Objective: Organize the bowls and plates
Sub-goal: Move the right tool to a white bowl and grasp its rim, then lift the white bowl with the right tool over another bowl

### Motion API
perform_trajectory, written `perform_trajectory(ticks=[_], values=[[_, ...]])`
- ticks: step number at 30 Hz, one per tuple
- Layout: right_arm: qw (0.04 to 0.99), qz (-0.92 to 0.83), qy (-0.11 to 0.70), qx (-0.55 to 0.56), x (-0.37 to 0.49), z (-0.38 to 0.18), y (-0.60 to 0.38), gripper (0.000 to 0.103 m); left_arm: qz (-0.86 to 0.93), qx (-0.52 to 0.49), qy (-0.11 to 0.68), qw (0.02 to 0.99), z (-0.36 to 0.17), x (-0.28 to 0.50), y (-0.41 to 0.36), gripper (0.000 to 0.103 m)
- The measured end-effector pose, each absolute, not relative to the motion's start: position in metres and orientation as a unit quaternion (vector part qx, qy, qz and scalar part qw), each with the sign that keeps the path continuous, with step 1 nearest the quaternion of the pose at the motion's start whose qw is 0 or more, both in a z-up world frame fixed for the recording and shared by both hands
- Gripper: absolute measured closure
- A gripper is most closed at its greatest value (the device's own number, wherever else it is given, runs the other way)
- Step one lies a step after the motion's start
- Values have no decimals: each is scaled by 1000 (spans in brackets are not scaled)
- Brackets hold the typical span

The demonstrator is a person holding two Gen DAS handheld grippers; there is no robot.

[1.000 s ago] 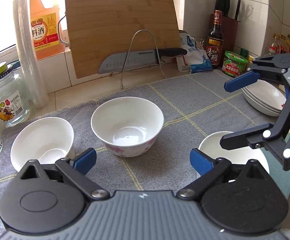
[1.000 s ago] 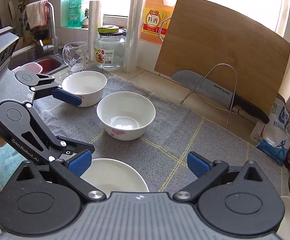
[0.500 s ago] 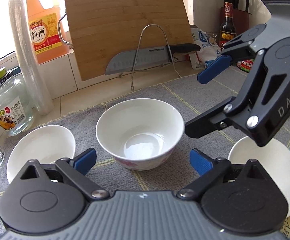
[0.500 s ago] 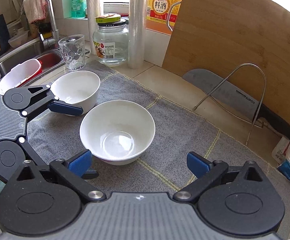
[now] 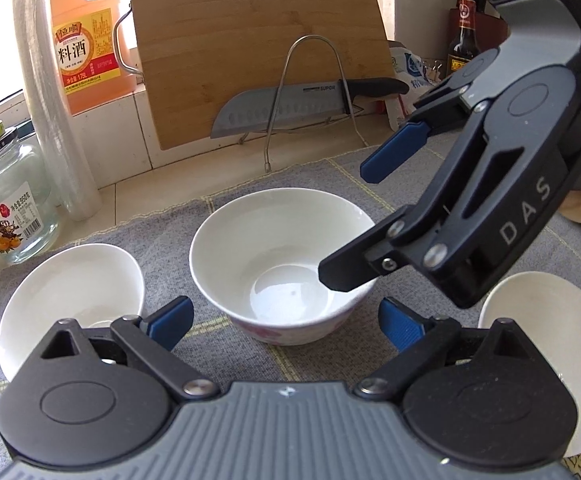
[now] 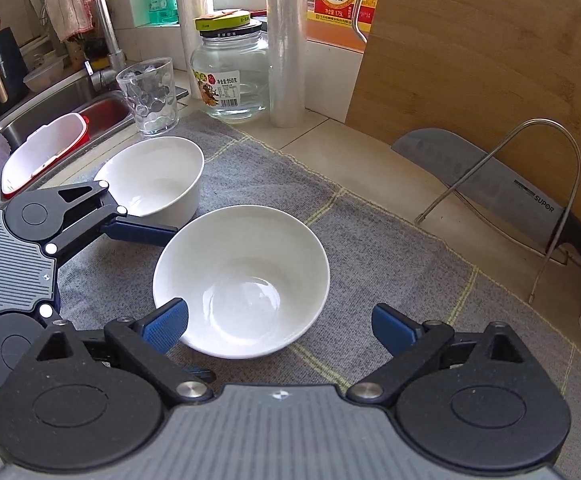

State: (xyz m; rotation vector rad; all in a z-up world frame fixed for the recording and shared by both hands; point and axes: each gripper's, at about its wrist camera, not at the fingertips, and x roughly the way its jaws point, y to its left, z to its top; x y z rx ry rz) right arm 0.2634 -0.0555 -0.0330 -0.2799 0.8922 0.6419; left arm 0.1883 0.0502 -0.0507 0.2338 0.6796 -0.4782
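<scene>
A home kitchen: sink (image 6: 70, 120) with faucet (image 6: 102, 32), leaning cutting board (image 5: 250, 48), knife (image 5: 290, 104), cooking-wine jug (image 5: 86, 52).

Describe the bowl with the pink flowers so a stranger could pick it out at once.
Find the grey checked cloth on the counter in front of the leaning wooden cutting board. Three white bowls sit on it; take the middle bowl, below the knife. It alone has a pink floral print on its outer wall; its neighbours look plain white.

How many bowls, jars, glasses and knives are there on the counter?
Bowls: 3, the middle bowl, the left bowl and the right bowl.
Jars: 1, the glass jar.
Glasses: 1, the clear glass.
Knives: 1, the knife.
Total: 6.
</scene>
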Motion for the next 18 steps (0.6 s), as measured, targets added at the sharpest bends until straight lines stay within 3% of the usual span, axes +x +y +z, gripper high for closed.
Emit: perform_trajectory(ticks=[10, 14, 18], values=[[833, 317, 437, -121, 279, -42, -47, 17, -229, 107, 328, 910, -51, 190, 51, 6], [829, 321, 441, -120, 282, -45, -44, 21, -230, 99, 332, 909, -52, 192, 53, 14], [826, 327, 445, -115, 285, -47, -43, 25, -231, 96, 332, 909, -52, 193, 53, 14]])
